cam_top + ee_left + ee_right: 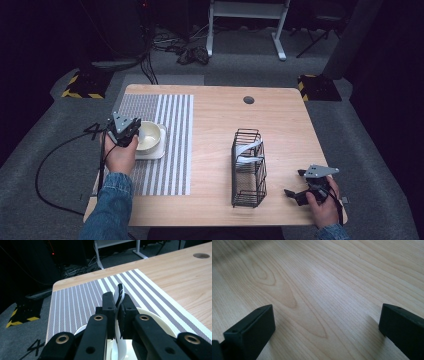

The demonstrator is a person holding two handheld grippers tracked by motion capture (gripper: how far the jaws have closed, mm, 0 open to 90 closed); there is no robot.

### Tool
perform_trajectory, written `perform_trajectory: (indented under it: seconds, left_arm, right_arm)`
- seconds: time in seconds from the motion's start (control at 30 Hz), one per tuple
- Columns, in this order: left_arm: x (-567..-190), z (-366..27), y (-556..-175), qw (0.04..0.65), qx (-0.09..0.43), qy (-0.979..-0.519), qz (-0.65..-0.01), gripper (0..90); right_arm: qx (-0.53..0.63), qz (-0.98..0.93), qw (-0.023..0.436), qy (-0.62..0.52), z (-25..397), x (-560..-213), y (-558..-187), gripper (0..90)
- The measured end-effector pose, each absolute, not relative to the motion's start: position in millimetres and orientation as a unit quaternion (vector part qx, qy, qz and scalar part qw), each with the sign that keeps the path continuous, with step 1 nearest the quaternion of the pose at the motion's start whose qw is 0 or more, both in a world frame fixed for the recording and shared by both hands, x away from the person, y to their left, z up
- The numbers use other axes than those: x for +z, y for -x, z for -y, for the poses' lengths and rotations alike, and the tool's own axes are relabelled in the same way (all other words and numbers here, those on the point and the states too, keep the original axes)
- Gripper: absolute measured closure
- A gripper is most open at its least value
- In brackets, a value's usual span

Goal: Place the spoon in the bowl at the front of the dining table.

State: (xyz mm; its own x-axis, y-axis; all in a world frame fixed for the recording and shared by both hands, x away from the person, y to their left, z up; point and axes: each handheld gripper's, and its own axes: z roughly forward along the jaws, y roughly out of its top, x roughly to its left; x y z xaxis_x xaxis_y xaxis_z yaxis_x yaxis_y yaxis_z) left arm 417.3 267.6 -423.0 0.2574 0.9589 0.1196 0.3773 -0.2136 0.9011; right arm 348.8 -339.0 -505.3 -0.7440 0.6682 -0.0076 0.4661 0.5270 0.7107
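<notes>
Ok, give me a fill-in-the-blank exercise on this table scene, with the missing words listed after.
1. The left gripper is shut on the rim of a white ____.
2. The bowl sits on a square white plate, which lies on a ____ placemat.
3. The right gripper hovers over bare table with its jaws ____.
4. The black wire rack stands ____ the two grippers.

Missing words: bowl; striped; open; between

White spoon upright between left gripper's fingers, over white bowl on striped mat
</notes>
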Motion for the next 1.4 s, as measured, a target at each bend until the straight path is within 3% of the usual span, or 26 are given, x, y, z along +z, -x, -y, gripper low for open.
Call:
perform_trajectory:
  seconds: [0.07, 0.27, 1.07, 1.27, 1.4]
  left_arm:
    - [-423, -264, -416, 0.400, 0.357, -0.692, -0.483, 83.4]
    - [-426, -252, -417, 0.407, 0.349, -0.698, -0.476, 68.8]
    - [-436, -212, -416, 0.389, 0.324, -0.740, -0.443, 64.7]
    - [-438, -206, -414, 0.393, 0.322, -0.738, -0.445, 54.8]
    - [-436, -204, -413, 0.399, 0.326, -0.729, -0.450, 43.2]
  right_arm:
    - [0.358, -0.862, 0.141, -0.329, 339, -505, -349, 0.5]
    - [0.358, -0.862, 0.141, -0.329, 339, -505, -349, 0.5]
    - [0.358, -0.862, 0.141, -0.329, 339, -505, -349, 0.5]
    - [0.358, -0.862, 0.141, -0.329, 339, -505, -349, 0.5]
    - [0.358, -0.863, 0.141, -0.329, 339, -505, -349, 0.4]
